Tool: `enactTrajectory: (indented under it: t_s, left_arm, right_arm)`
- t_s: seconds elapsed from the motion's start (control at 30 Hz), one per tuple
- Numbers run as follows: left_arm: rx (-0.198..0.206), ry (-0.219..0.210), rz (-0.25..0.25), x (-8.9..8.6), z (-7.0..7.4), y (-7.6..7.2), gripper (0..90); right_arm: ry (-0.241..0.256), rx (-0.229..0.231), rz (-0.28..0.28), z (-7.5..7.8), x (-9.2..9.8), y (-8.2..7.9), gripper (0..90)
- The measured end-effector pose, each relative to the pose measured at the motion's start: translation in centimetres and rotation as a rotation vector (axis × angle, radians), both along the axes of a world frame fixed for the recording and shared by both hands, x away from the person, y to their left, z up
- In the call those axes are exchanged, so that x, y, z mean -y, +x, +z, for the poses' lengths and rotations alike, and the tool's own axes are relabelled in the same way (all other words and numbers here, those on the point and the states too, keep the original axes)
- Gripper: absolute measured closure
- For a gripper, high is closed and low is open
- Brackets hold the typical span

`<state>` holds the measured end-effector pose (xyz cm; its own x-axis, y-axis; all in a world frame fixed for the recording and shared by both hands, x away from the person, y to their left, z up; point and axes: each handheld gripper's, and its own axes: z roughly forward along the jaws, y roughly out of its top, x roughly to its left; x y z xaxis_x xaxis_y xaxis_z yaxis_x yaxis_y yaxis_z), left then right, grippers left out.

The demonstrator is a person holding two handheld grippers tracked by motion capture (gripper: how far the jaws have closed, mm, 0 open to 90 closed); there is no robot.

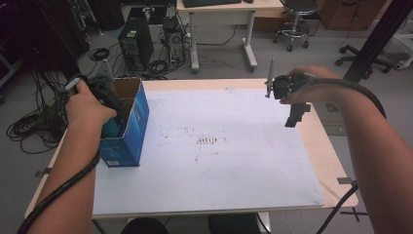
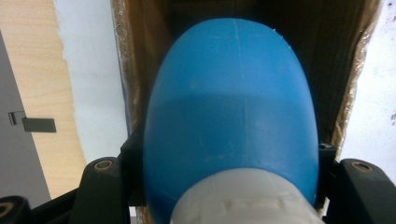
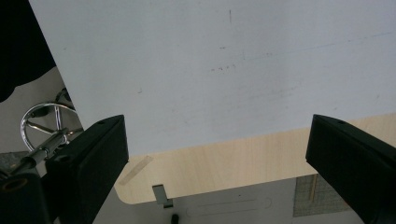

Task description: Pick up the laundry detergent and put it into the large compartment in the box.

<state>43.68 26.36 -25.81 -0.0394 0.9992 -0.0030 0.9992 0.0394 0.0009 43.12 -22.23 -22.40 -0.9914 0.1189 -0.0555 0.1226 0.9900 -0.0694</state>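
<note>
White table sheet (image 1: 219, 146), bare but for blue box (image 1: 127, 127) at left edge. Blue bottle (image 2: 229, 107) inside box, left gripper (image 1: 104, 95) clamped on it, seemingly mid-placement; release remaining. Right gripper (image 1: 292, 105) right of box, spread wide, empty.

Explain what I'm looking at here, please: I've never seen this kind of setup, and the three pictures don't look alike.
There is no robot: a person holds a hand-held gripper in each hand. The high view looks down on the table, covered by a white sheet, from the person's side. The left gripper reaches into an open blue cardboard box standing at the table's left edge. The left gripper view, from a camera on that gripper, shows its jaws either side of a blue bottle with a white cap, inside the box. The right gripper hangs above the table's right side; the right gripper view shows its jaws wide apart, holding nothing.
</note>
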Motion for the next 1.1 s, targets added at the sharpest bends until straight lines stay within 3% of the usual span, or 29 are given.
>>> enactTrajectory:
  t_s: [1.1]
  left_arm:
    - [-0.025, 0.012, -0.008, 0.2, -2.9, 0.1, 38.4]
  right_arm:
    - [0.000, -0.001, 0.005, -0.2, -0.1, 0.0, 5.6]
